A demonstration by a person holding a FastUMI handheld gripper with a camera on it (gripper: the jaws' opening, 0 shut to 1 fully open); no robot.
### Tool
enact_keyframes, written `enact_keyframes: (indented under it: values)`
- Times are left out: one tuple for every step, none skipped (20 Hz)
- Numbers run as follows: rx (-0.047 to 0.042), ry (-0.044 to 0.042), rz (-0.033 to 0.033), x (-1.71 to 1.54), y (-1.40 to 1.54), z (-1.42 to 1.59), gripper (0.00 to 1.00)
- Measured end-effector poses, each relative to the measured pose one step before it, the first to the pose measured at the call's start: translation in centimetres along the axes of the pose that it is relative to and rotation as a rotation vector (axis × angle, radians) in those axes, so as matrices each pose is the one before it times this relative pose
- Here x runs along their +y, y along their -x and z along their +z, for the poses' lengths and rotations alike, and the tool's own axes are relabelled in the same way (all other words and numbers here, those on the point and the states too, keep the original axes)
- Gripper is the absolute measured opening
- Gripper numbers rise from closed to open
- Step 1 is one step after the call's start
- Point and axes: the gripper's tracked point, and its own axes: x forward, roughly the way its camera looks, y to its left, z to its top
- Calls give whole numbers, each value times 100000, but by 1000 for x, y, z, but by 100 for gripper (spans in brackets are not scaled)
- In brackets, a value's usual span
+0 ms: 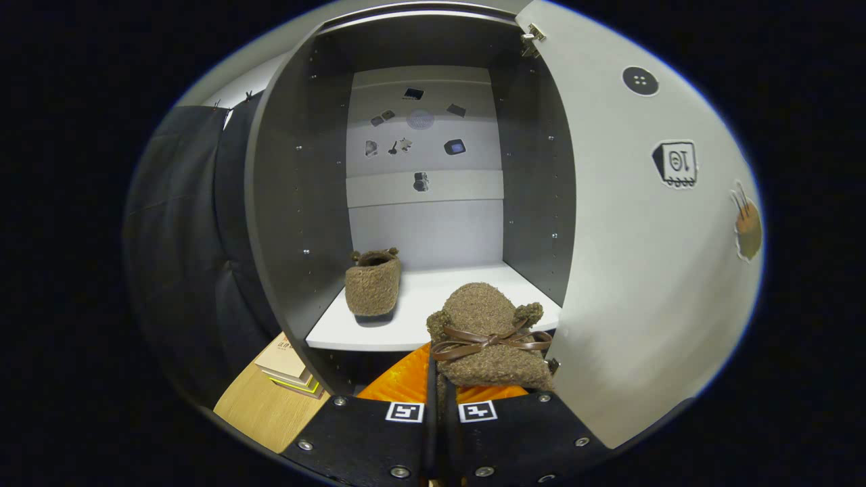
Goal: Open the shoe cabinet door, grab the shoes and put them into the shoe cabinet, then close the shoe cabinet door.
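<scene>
Gripper [440, 406]: fingers drawn close together, clamped on the heel edge of a brown fuzzy shoe [488, 338]. Both fingers press on the material; almost no gap shows between them.

Held shoe: has a brown leather bow [484, 340] across its top. It hangs just ahead of the fingers, at the front lip of the cabinet shelf [440, 301], toward the shelf's right end. Cannot tell whether its toe touches the shelf.

Second brown shoe [373, 283]: already on the same white shelf, to the left and further in, near the cabinet's left wall, sitting flat.

Shoe cabinet [298, 203]: dark grey side walls, pale back panel with several small stickers on it.

Cabinet door [643, 270]: swung wide open to the right of the shelf, inner face light grey, with stickers; hinge [532, 37] at its top corner.

Below and left of the shelf: a stack of books [289, 368] on a wooden surface [260, 409].
</scene>
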Motion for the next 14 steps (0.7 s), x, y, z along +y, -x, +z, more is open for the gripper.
enact_keyframes:
  values:
    - [-184, -182, 681, -86, -959, 805, 5]
    - [9, -114, 870, -75, -1161, 631, 5]
    - [142, -36, 940, -33, -1178, 691, 5]
    - [-365, 58, 797, -126, -1270, 744, 5]
    - [-767, 373, 808, -86, -1306, 696, 5]
    - [89, 556, 658, -178, -1169, 397, 5]
    - [715, 316, 656, -101, -1327, 268, 5]
    - [921, -158, 870, -24, -1171, 181, 5]
    - [779, -470, 1179, 36, -1045, 179, 5]
    - [431, -293, 1061, 57, -949, 133, 5]
    - [653, 95, 746, -53, -988, 48, 5]
    - [779, 259, 710, 8, -1064, 65, 5]
    - [425, 82, 932, 35, -979, 156, 5]
    - [274, -269, 1138, 164, -912, 157, 5]
